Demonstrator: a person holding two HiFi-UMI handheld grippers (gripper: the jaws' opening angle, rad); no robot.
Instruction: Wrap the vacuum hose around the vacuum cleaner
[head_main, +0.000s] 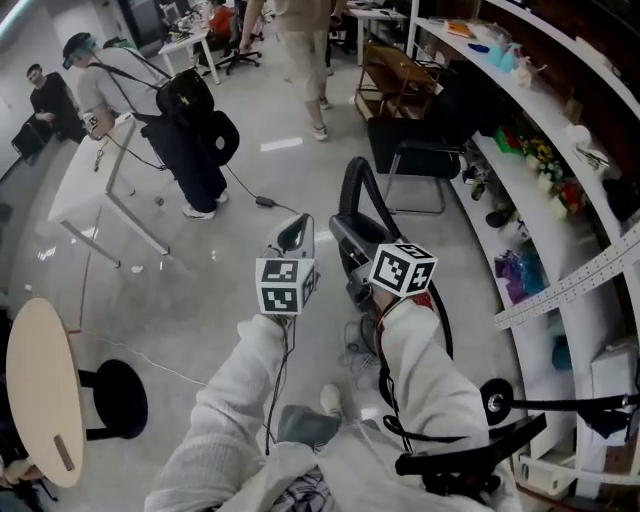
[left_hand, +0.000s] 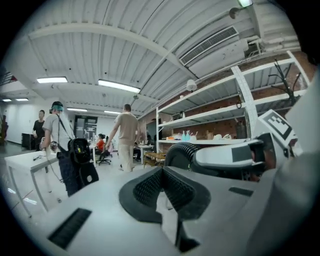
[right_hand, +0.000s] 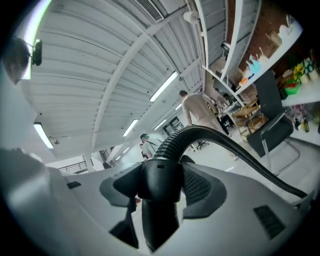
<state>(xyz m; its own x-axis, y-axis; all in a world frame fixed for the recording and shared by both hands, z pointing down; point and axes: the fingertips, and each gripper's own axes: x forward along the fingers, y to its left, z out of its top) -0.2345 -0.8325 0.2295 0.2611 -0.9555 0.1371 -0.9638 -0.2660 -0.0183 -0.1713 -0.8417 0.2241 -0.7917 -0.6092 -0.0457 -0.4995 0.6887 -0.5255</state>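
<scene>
The right gripper (right_hand: 159, 192) pinches the smooth end cuff of the black ribbed vacuum hose (right_hand: 220, 140), which is held above the floor and loops down under the right arm. The left gripper (left_hand: 161, 192) is pressed together and empty. The cleaner body is not clearly visible. Risk: the springy hose could twist the cuff free.

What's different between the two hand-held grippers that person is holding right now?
The right hand-held gripper clamps the black cuff of the vacuum hose; the left hand-held gripper holds nothing. The right's jaws are held apart by the cuff; the left's meet at the tips. Both are grey with dark ridged pads.
</scene>
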